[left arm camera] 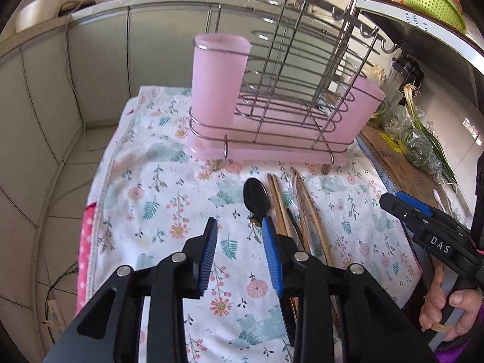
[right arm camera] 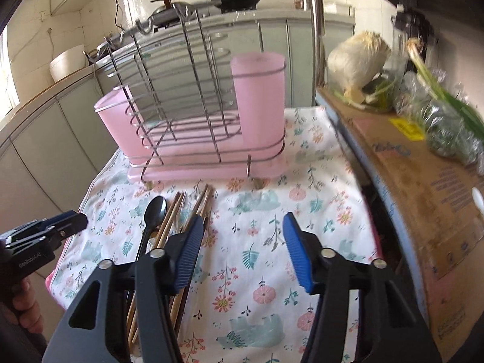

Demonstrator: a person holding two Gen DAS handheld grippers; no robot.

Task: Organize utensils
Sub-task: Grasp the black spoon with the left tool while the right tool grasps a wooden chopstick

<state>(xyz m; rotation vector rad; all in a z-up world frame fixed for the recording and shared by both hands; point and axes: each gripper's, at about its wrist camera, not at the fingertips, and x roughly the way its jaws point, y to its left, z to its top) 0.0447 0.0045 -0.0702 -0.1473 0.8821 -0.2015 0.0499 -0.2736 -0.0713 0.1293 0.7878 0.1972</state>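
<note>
- Blue-padded black left gripper (left arm camera: 239, 236) is hanging nearest the lens with its jaws spread and nothing between them, its right-hand pad lying just beside the handle of the glossy black plastic spoon (left arm camera: 256, 199).
- Blue-padded black right gripper (right arm camera: 243, 230) is likewise standing with jaws spread over bare cloth, pinching nothing; its left-hand pad is sitting right beside the bundle of long brown wooden chopsticks (right arm camera: 181, 211).
- All the utensils are lying loose and close-packed on the white floral tablecloth (left arm camera: 157, 187), in front of the chrome wire rack with a pink plastic tray (left arm camera: 272, 115) and its tall pink plastic cup (left arm camera: 216, 81), which appears to be holding nothing.
- Risks, as I am judging them:
  - a closing pad is likely catching a neighbouring chopstick along with the spoon, since they are lying nearly touching;
  - thin round sticks are prone to rolling or slipping out of a pinch;
  - soft cloth could be bunching up under a low pad;
  - both grippers are crowding the same pile (a bump seems possible).
- Readable writing: "DAS" on the right gripper's body in the left wrist view, "GenRobot.AI" on the left gripper's body; print on the brown cardboard box (right arm camera: 423, 181) is too blurred to read.
</note>
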